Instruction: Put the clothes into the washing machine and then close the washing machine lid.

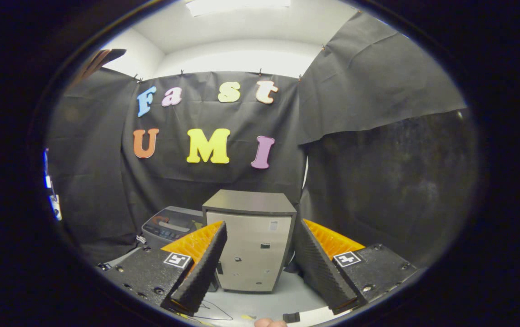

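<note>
Gripper (260, 256): fingers spread wide, nothing held between them. Grey metal cabinet (253, 245): upright on the pale floor (287, 297), seen through the gap between the fingers and beyond them, near the black cloth wall (378, 172). Washing machine (171, 225): grey control panel visible just beside the cabinet, behind the left finger (200, 268); its lid and any clothes cannot be made out.

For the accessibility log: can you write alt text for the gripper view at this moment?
The claw is open and holds nothing, its fingers framing a small grey cabinet standing beyond them on a pale floor. A washing machine's control panel shows behind the cabinet's left side, against the black cloth wall.
</note>
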